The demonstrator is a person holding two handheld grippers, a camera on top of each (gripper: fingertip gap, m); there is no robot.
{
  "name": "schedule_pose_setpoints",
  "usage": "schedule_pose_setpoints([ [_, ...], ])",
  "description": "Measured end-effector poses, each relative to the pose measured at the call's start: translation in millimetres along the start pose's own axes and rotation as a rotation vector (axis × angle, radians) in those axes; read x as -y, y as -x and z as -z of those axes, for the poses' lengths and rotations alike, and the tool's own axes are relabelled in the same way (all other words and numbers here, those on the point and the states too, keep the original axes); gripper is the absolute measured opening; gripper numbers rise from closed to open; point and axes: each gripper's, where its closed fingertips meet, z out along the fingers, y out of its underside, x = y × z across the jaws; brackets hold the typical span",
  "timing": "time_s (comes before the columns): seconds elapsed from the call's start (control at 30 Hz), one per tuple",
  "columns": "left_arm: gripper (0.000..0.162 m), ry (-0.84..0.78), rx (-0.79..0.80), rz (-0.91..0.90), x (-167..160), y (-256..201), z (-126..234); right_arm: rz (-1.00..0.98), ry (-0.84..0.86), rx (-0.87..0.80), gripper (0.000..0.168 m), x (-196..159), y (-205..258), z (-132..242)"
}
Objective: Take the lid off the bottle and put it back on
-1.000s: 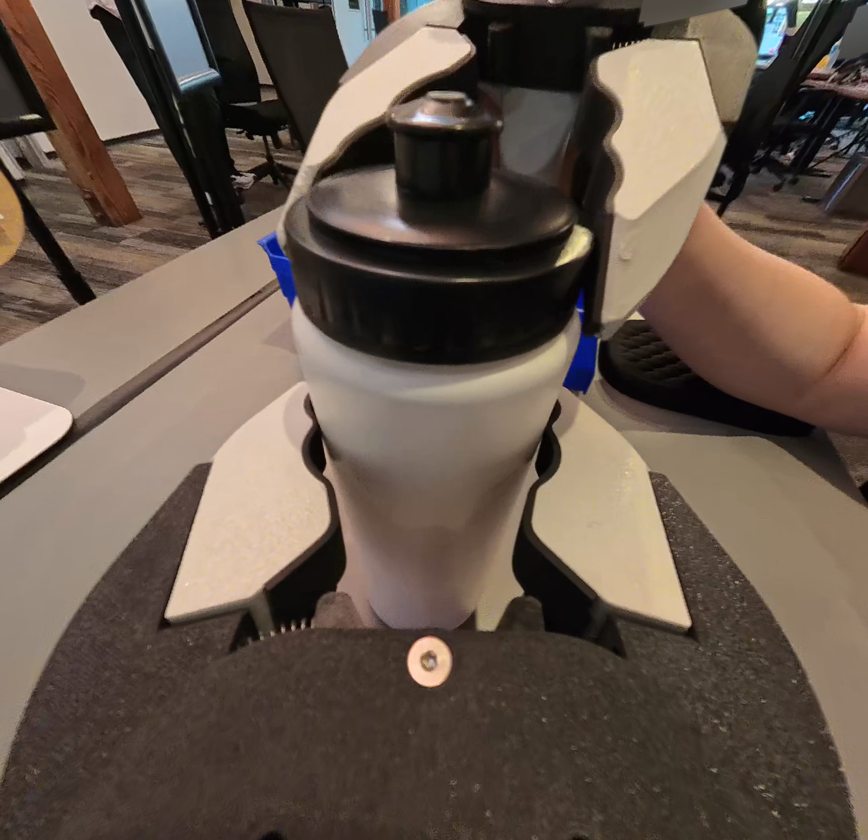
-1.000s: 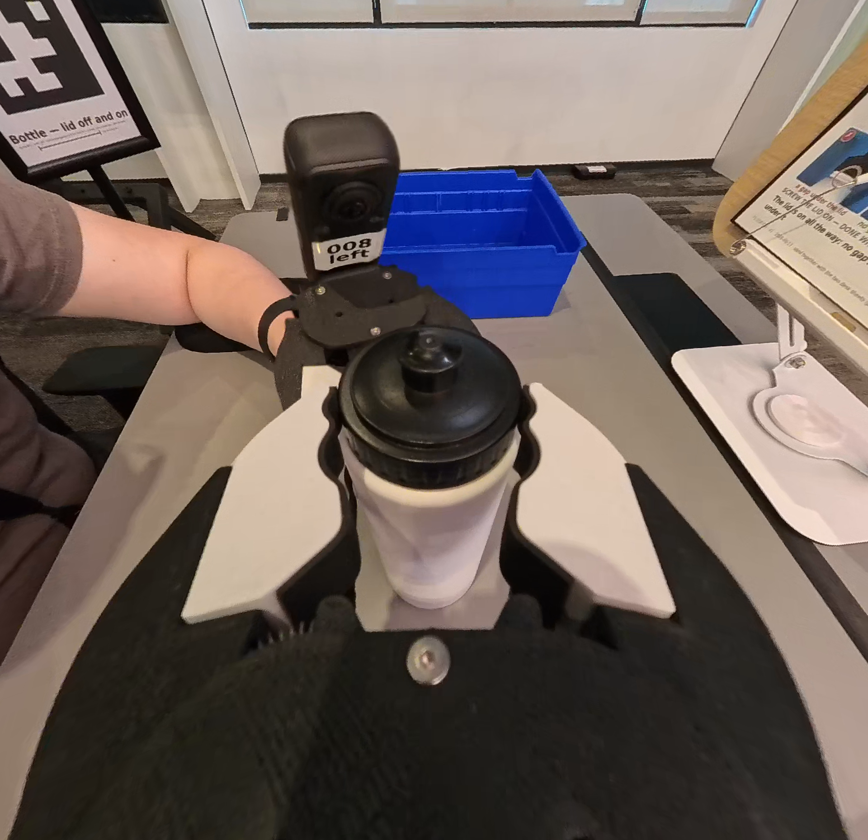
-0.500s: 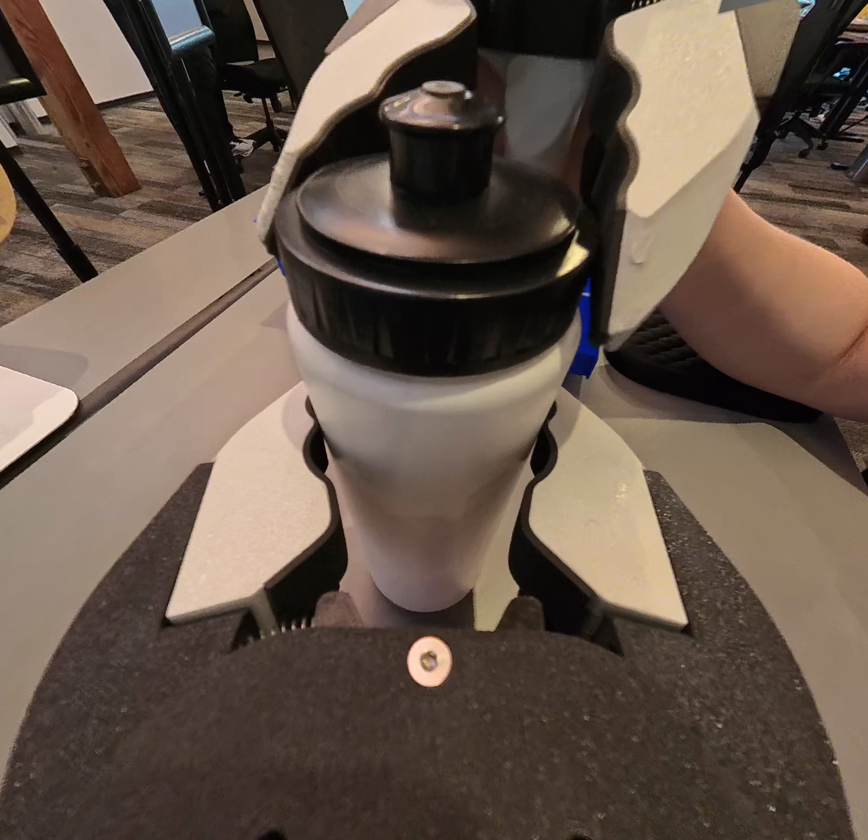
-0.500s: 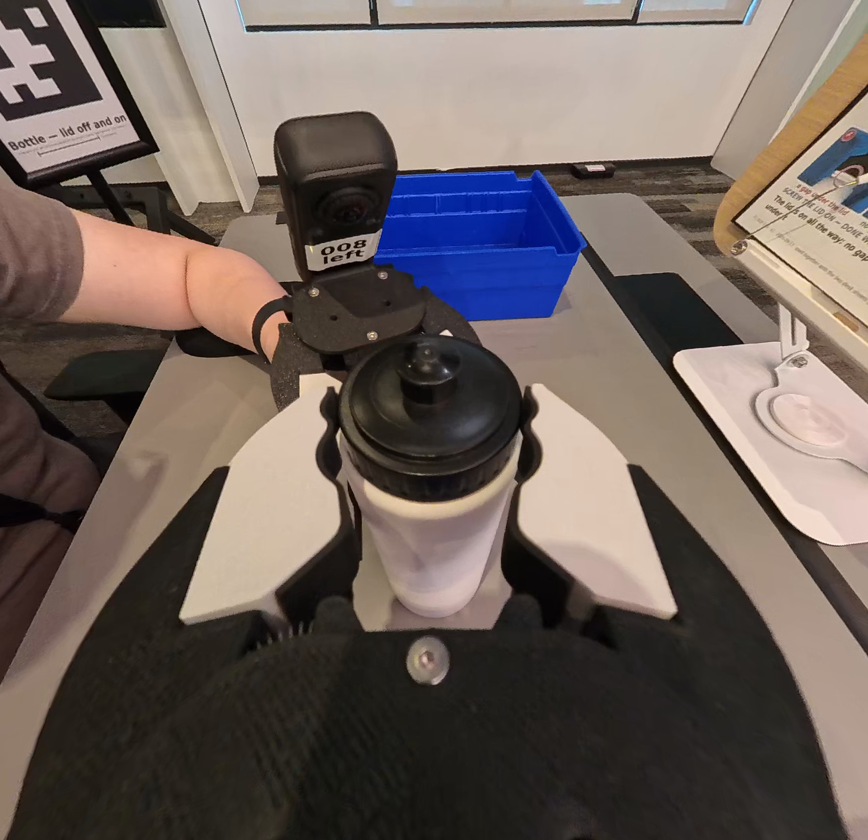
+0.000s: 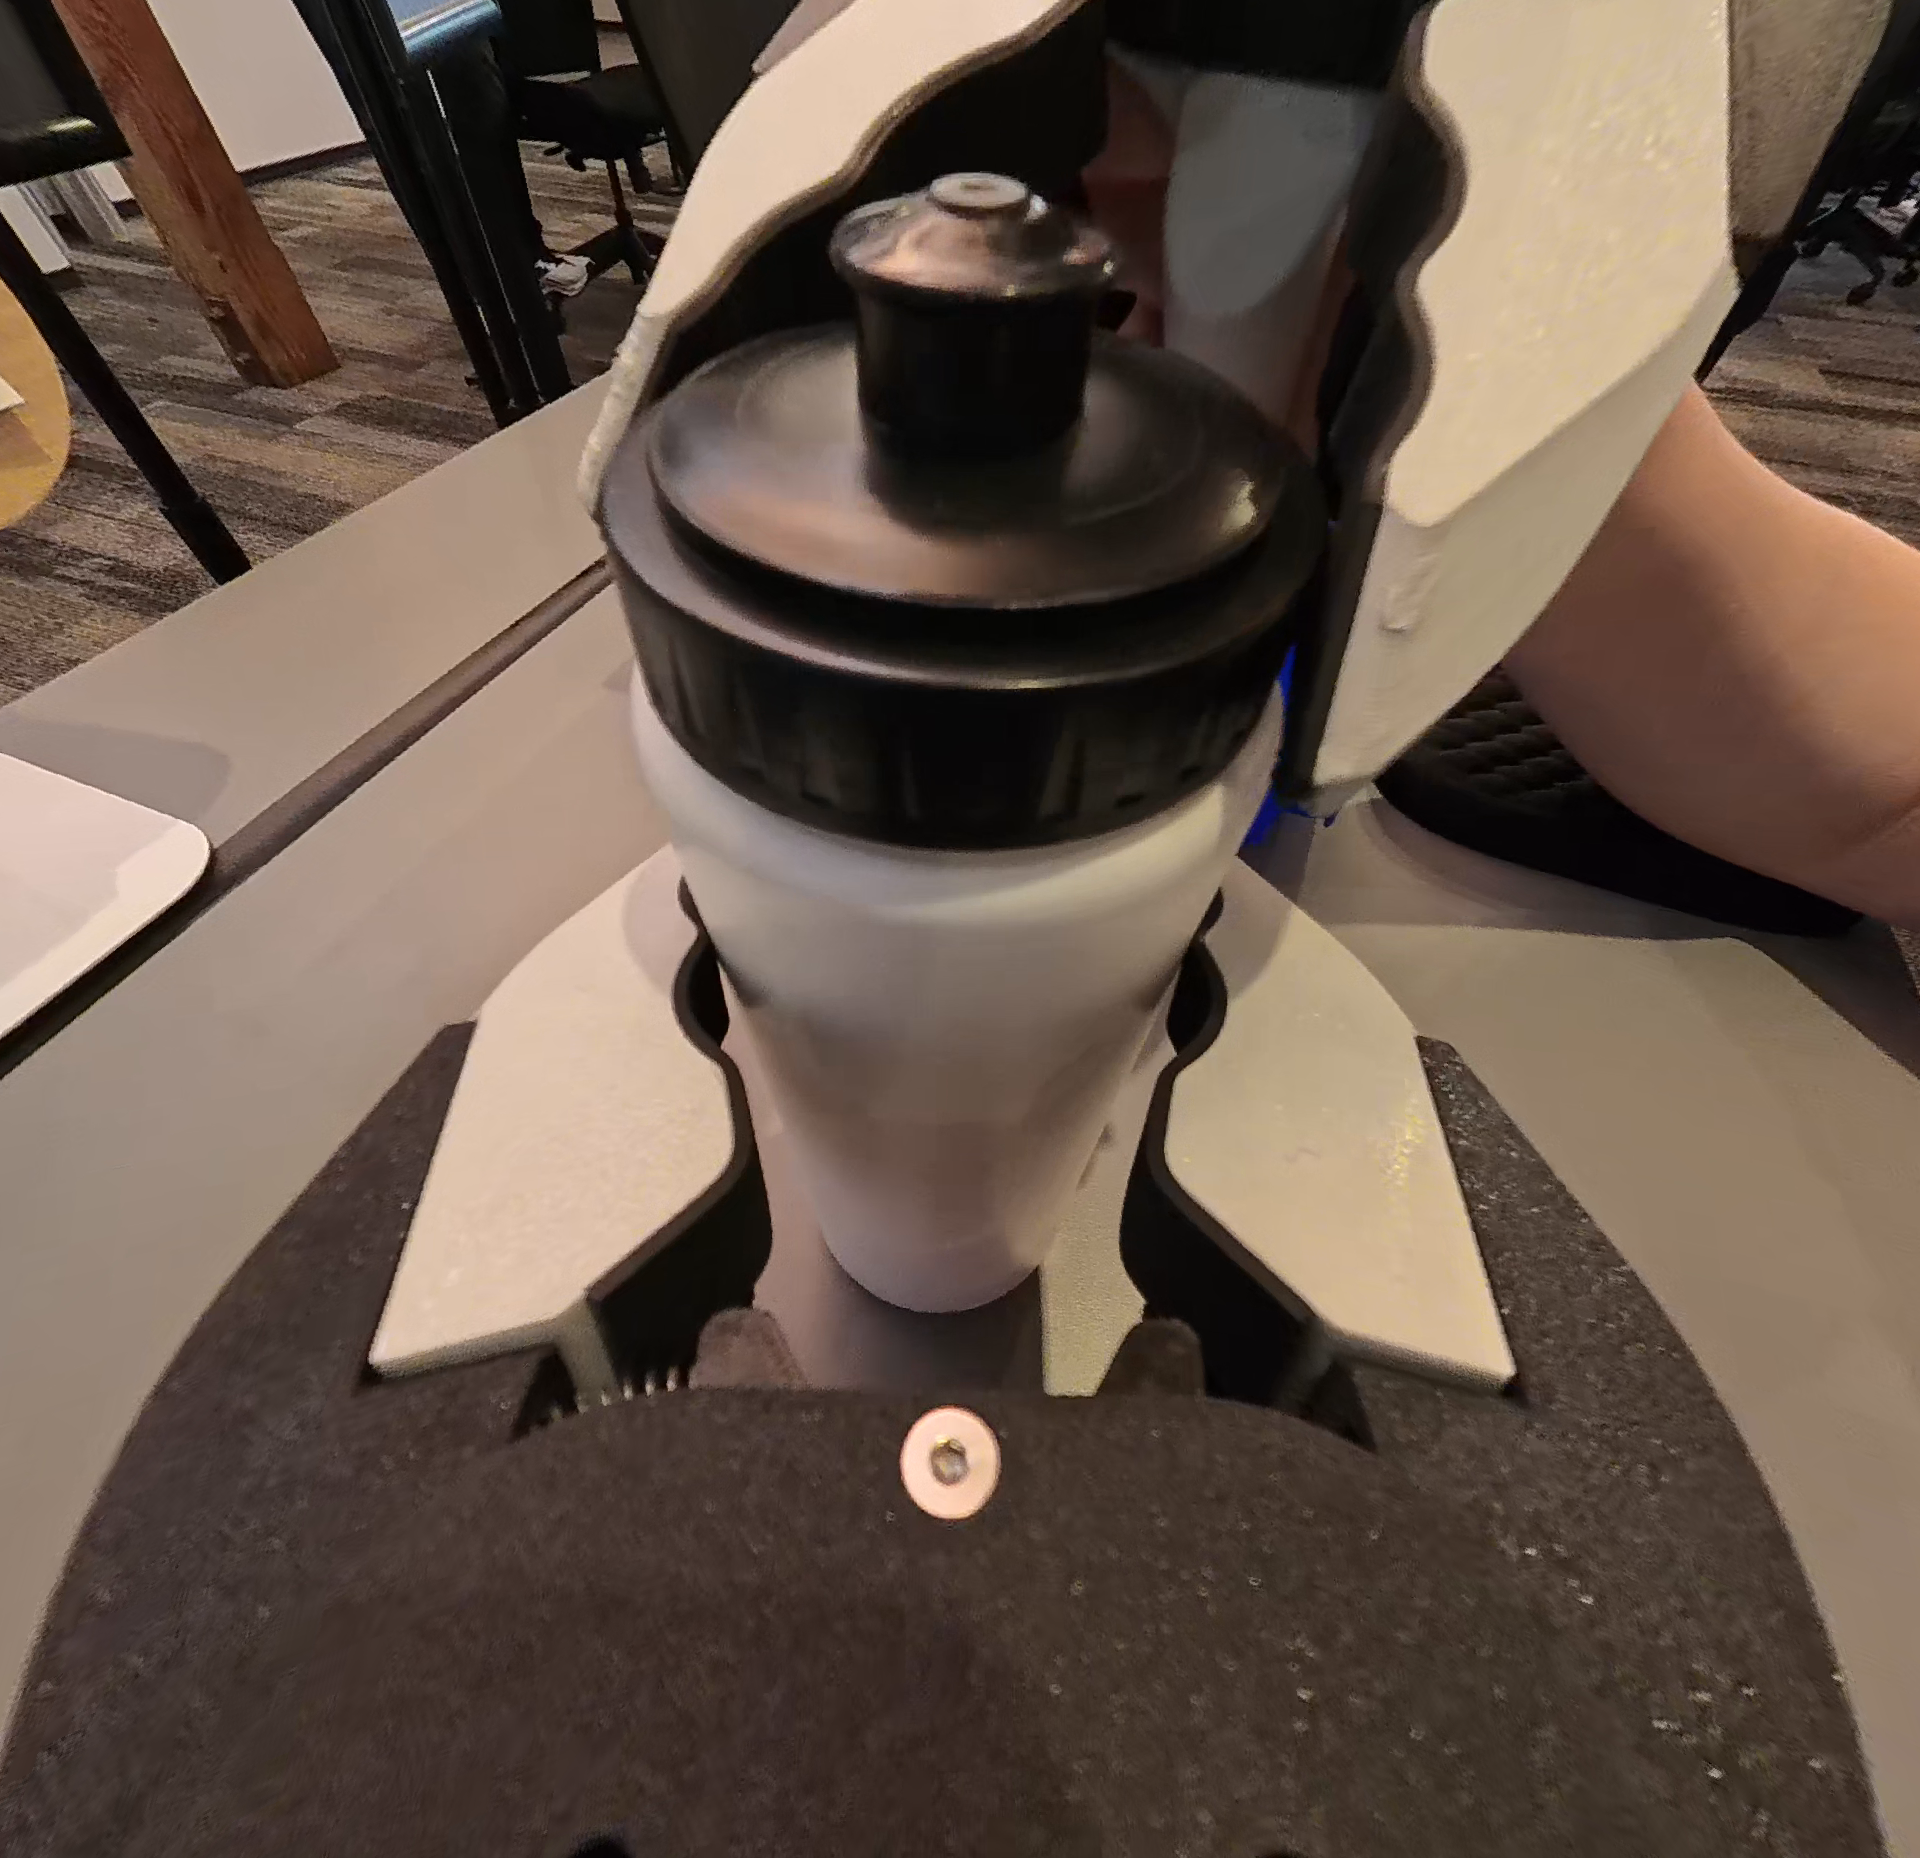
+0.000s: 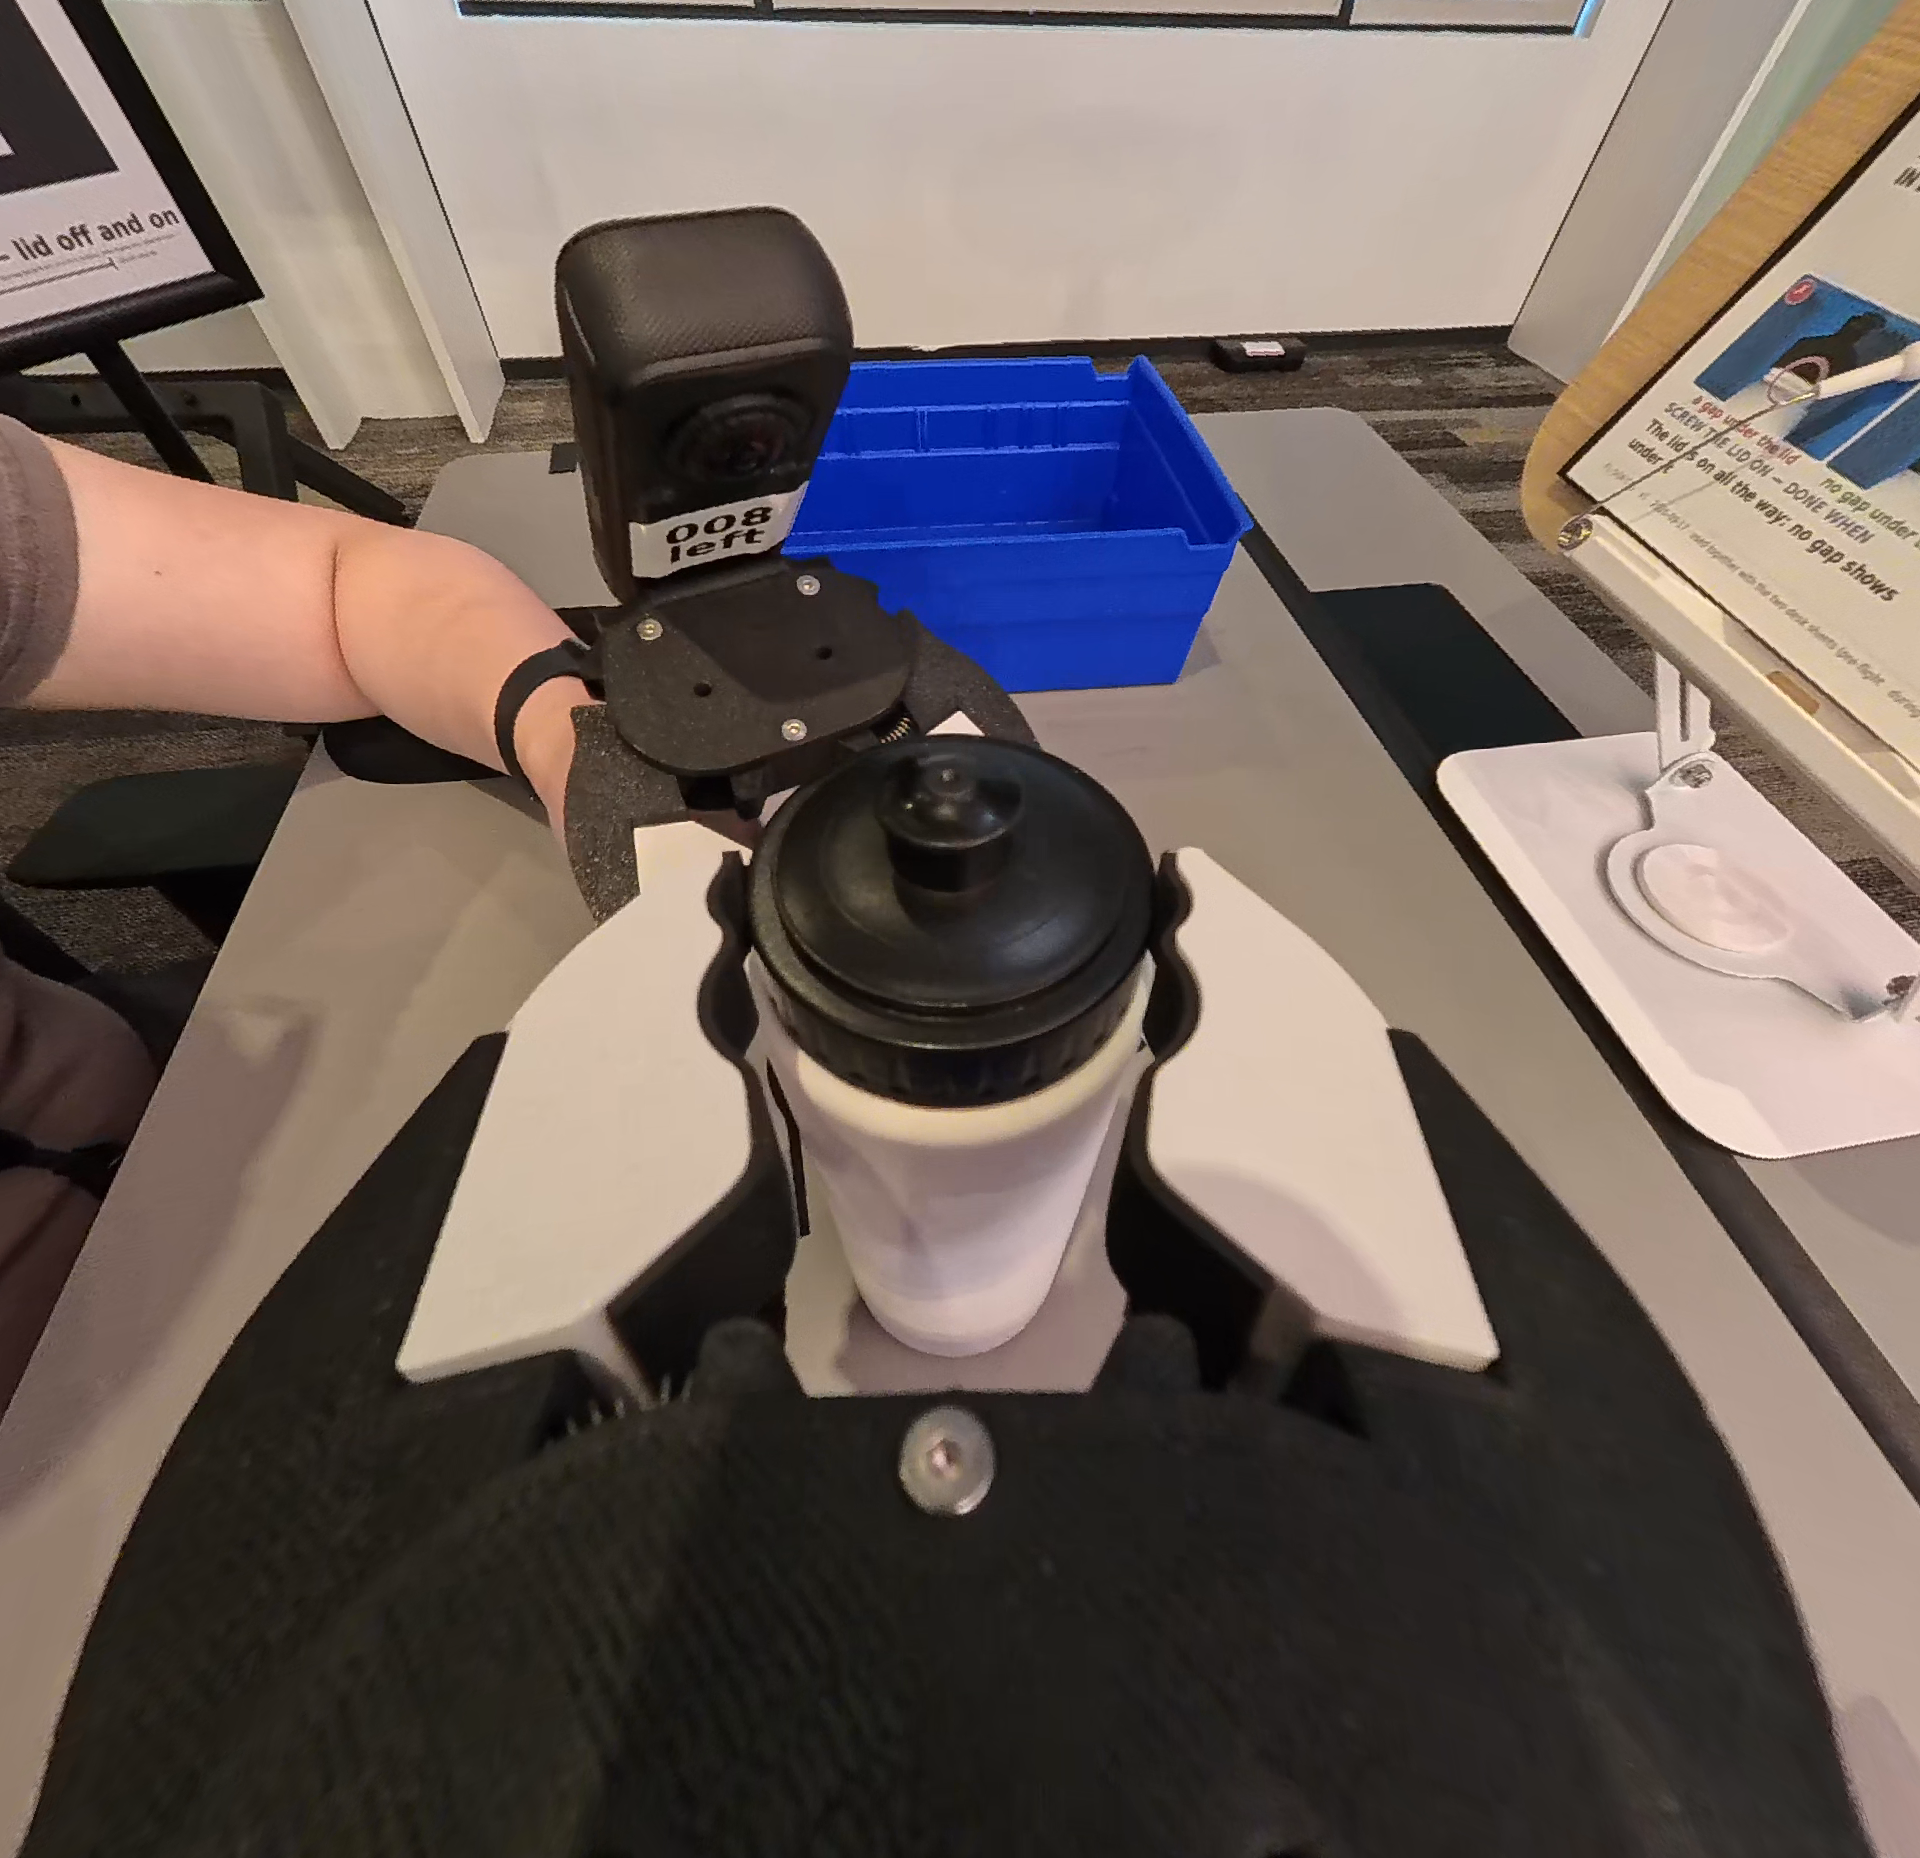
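Note:
A white bottle [image 5: 935, 1029] with a black screw lid [image 5: 956, 686] and a pull spout stands between both grippers. My left gripper [image 5: 951, 998] is shut on the bottle's white body below the lid. My right gripper [image 6: 951, 935] is shut on the lid [image 6: 951, 935], one finger on each side of its ribbed rim. In the left wrist view the right gripper's fingers [image 5: 1538, 354] come down over the lid from behind. The lid sits on the bottle [image 6: 945, 1216]. The left gripper's camera housing [image 6: 707, 406] shows beyond the bottle. The bottle's base is hidden.
A blue bin [image 6: 1018, 541] sits on the grey table [image 6: 1299, 748] beyond the bottle. A white stand [image 6: 1714, 925] holding an instruction board is at the right. A sign on an easel [image 6: 83, 198] is far left. A person's forearm [image 6: 260, 613] reaches in from the left.
The bottle and both grippers have shifted together; the bottle looms larger and higher in the left wrist view. In the right wrist view the left gripper's camera has tilted. The lid stays on.

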Motion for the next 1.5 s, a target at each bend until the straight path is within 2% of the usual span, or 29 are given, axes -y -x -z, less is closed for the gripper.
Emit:
schedule_pose_setpoints([
  [0.3,0.085,0.004,0.039,0.015,0.0,5.7,1.2,-0.004,-0.009,-0.038,0.075,1.4,-4.0,-1.1],
  [0.53,0.086,0.032,0.033,-0.045,-0.3,0.1,0.8,0.154,0.018,-0.053,0.075,2.7,3.1,3.5],
  [0.77,0.085,0.03,0.011,-0.001,-1.5,1.1,1.5,0.088,0.007,-0.062,0.076,2.9,-0.6,-0.1],
  [1.2,0.085,0.058,0.042,0.015,-2.3,3.0,2.4,0.081,0.009,-0.078,0.076,3.6,-1.5,-1.3],
  [1.33,0.086,-0.011,0.038,-0.005,1.8,3.3,0.1,0.095,-0.028,-0.059,0.075,4.5,-2.2,0.3],
  [1.37,0.091,-0.047,0.03,-0.012,3.7,3.0,-1.2,0.081,-0.055,-0.043,0.075,5.7,-2.0,-0.9],
  [1.43,0.113,-0.077,0.046,-0.02,3.4,5.3,-6.6,0.047,-0.096,0.007,0.075,7.4,1.1,-3.7],
  [1.5,0.111,-0.06,0.031,-0.039,-2.3,2.7,-11.3,0.03,-0.12,0.042,0.075,8.5,4.2,-5.1],
])
